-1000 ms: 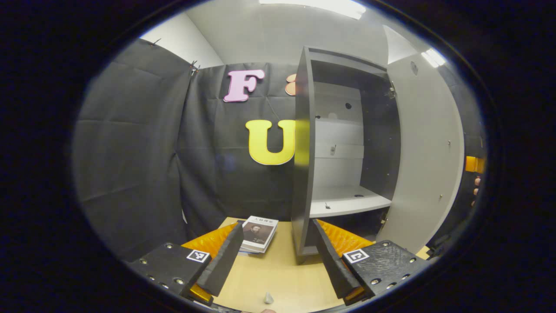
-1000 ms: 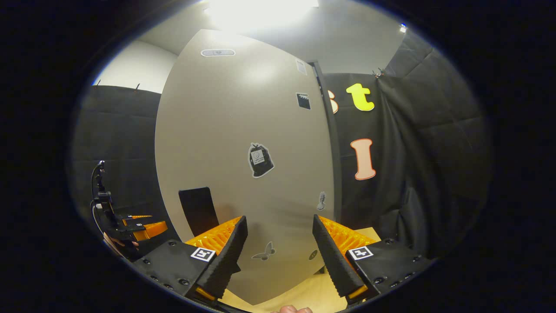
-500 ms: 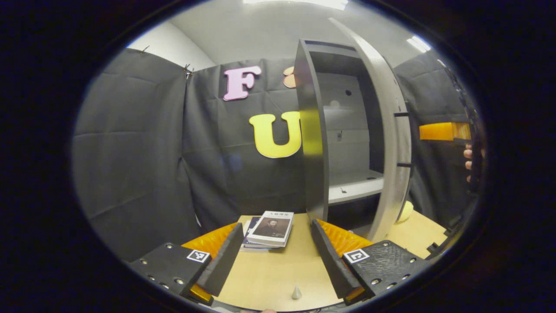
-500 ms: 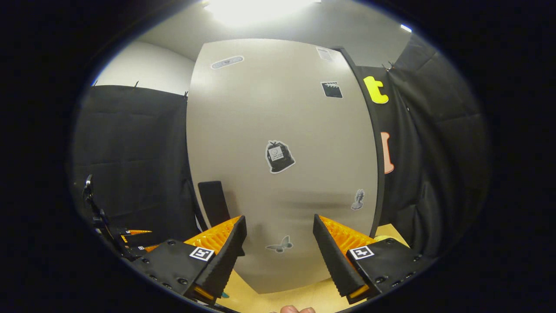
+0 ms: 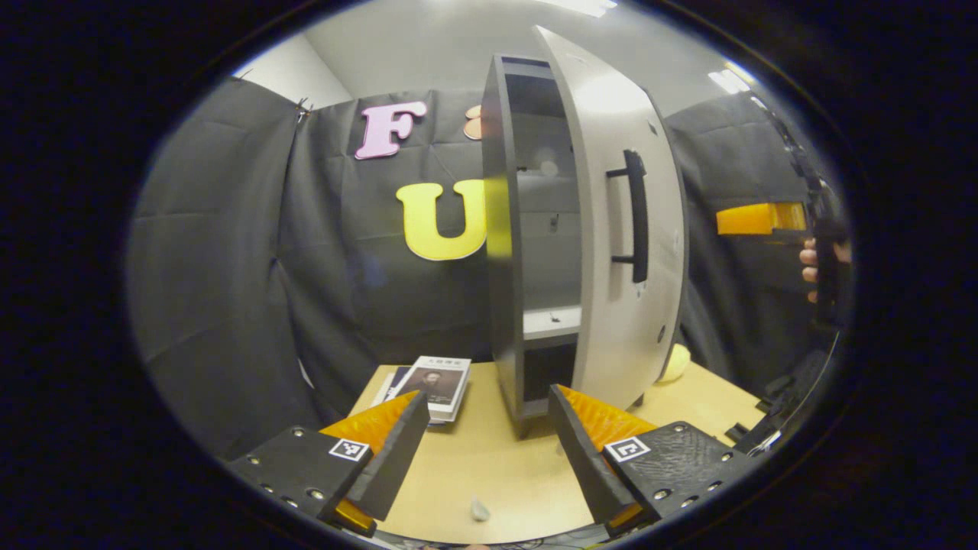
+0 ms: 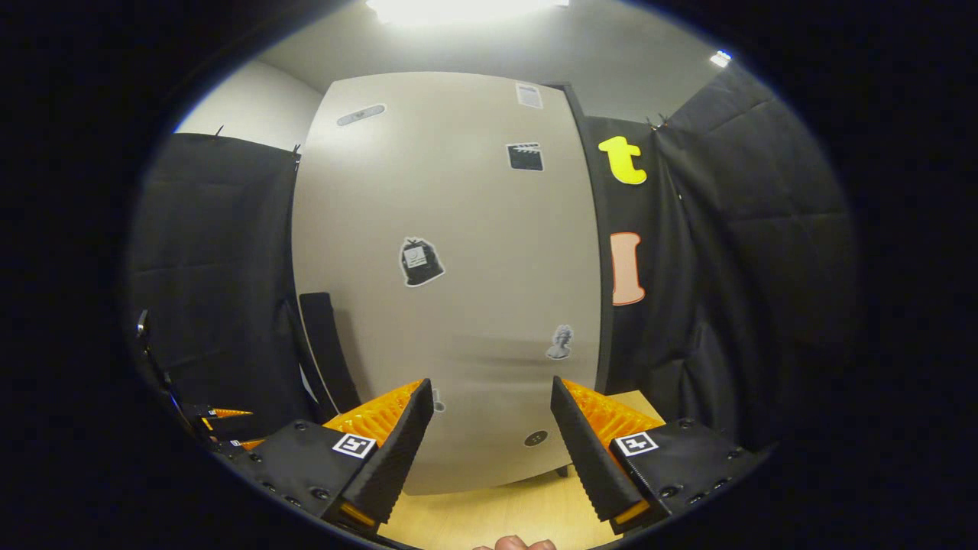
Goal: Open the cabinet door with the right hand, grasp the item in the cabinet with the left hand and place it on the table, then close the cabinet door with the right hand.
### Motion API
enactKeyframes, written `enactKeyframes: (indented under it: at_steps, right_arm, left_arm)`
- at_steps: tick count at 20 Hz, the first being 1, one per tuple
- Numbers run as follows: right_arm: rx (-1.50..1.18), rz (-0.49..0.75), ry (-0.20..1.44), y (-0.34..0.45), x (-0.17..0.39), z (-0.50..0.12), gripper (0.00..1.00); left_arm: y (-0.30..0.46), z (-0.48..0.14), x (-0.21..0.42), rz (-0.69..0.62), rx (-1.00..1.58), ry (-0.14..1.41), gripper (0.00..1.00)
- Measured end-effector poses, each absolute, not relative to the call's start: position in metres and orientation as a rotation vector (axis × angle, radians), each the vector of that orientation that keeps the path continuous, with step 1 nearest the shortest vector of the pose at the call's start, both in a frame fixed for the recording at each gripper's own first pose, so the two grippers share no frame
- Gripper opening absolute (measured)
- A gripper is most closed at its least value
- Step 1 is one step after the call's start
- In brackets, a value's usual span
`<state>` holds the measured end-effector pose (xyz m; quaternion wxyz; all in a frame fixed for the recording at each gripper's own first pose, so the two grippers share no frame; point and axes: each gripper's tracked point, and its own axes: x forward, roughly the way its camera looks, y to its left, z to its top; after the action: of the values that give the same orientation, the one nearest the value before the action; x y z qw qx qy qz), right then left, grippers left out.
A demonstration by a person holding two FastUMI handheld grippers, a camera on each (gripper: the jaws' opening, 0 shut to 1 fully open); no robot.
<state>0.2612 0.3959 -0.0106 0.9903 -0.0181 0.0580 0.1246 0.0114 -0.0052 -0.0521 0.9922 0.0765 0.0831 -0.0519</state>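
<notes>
Right gripper [image 6: 489, 451] fingers spread, nothing between, facing door [image 6: 451, 290] outer face head-on; handle [image 6: 328, 351] off to its left. Door part-closed, still ajar. Left gripper [image 5: 481, 458] spread, idle over table [image 5: 489, 473]; book [image 5: 435, 386] already down.

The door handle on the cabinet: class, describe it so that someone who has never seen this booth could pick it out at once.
Find the tall dark cabinet standing on the wooden table. Its pale door hangs partly open. On the door's outer face, near the free edge, a slim black upright bar is held off the surface by two short posts: that is the door handle, the one dark raised part there.
</notes>
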Motion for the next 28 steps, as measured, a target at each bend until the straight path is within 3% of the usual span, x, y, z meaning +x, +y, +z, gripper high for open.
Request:
enactKeyframes:
  at_steps: [4, 8, 10, 14, 24, 28]
  right_arm:
    - [-0.037, 0.237, 0.105, 0.348, 0.269, -0.008, 0.98]
    - [-0.021, 0.185, 0.12, 0.284, 0.292, -0.015, 0.98]
    - [-0.008, 0.205, 0.133, 0.263, 0.3, -0.017, 0.98]
    - [-0.029, 0.261, 0.112, 0.232, 0.313, -0.013, 0.98]
    - [0.048, 0.378, 0.114, 0.227, 0.323, -0.008, 0.98]
    - [0.066, 0.357, 0.105, 0.231, 0.323, -0.007, 0.98]
  left_arm:
    - [-0.041, -0.029, 0.01, -0.122, -0.013, 0.131, 0.97]
    - [-0.057, -0.01, 0.012, -0.017, 0.001, 0.083, 0.95]
    - [-0.072, -0.003, 0.014, 0.03, -0.008, 0.061, 0.96]
    - [-0.126, 0.016, 0.022, 0.002, -0.046, 0.004, 0.96]
    - [-0.158, 0.03, 0.016, 0.028, -0.073, -0.038, 0.94]
    - [-0.139, 0.027, 0.014, 0.029, -0.063, -0.036, 0.93]
